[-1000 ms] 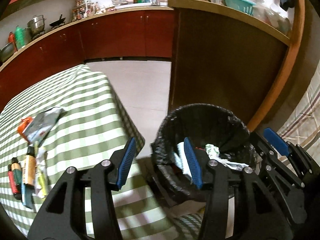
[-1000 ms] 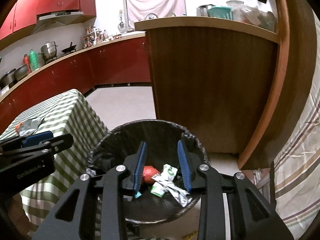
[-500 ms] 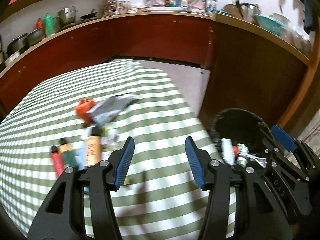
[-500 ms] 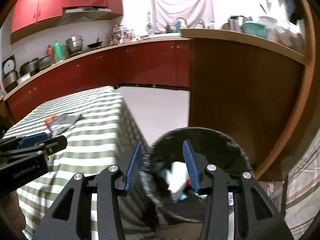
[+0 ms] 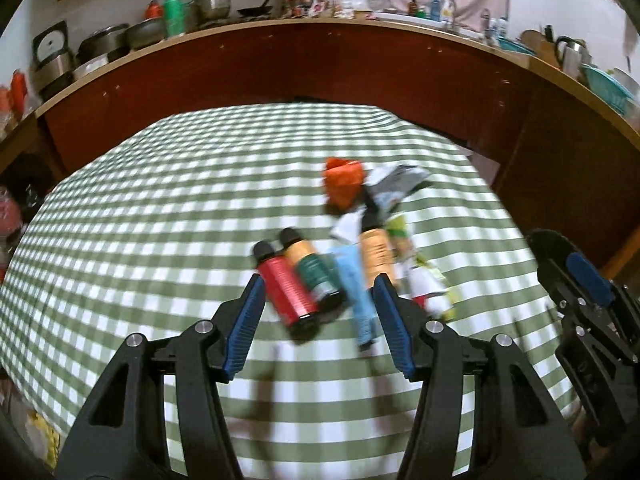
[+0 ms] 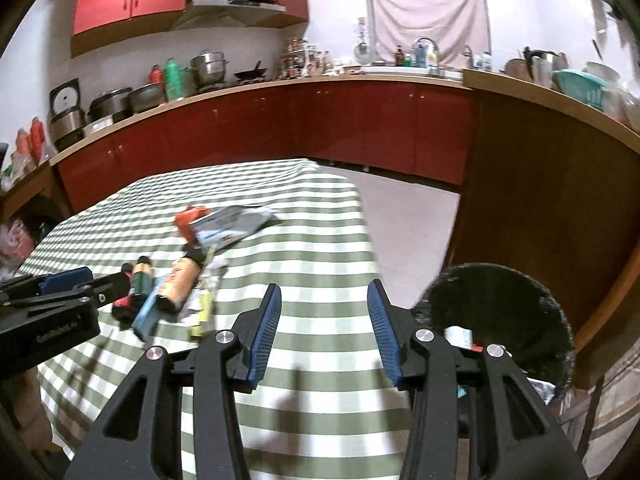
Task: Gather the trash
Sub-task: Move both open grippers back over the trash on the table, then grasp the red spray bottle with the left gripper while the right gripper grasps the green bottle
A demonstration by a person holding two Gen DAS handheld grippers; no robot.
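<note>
A pile of trash lies on the green checked tablecloth [image 5: 140, 208]: a red can [image 5: 286, 286], a green and orange can [image 5: 314, 266], a light blue tube [image 5: 356, 284], an orange bottle [image 5: 376, 250], an orange wrapper [image 5: 343, 184], a grey foil packet [image 5: 394, 186] and white-yellow wrappers [image 5: 426, 280]. My left gripper [image 5: 320, 320] is open and empty just above the cans. My right gripper [image 6: 324, 328] is open and empty over the table's near right part. The black-lined trash bin [image 6: 504, 320] stands right of the table with trash inside.
Red kitchen cabinets [image 6: 320, 120] and a counter with pots run behind the table. A wooden counter side [image 6: 540, 200] stands behind the bin. Tiled floor [image 6: 408, 216] lies between table and cabinets. The pile also shows in the right wrist view [image 6: 176, 280].
Both grippers swung left from over the bin to over the table. The left gripper now hovers at the cans. The right gripper opened wider. Both stayed empty.
</note>
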